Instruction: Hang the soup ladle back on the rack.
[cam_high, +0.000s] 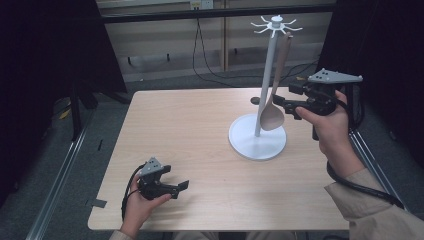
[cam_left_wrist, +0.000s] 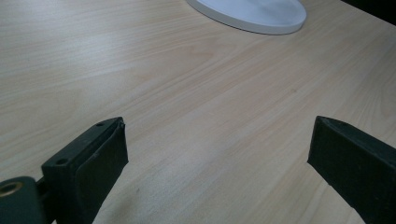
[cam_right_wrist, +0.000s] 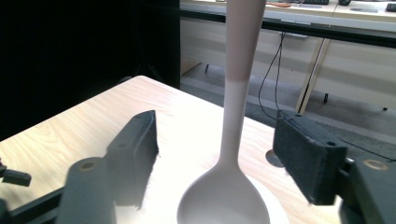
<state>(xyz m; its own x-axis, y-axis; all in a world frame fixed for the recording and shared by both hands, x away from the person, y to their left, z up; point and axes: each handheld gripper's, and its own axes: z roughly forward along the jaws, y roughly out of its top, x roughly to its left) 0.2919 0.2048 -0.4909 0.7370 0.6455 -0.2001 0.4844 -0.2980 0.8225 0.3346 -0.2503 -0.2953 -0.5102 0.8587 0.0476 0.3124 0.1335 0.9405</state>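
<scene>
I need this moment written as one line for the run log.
left gripper: open, low over table | right gripper: open around hanging spoon | spoon: on white stand

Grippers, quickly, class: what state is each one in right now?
Left gripper: open, empty, over the pale wooden table.
Right gripper: open, jaws either side of the hanging beige spoon, not clamping it.
</scene>
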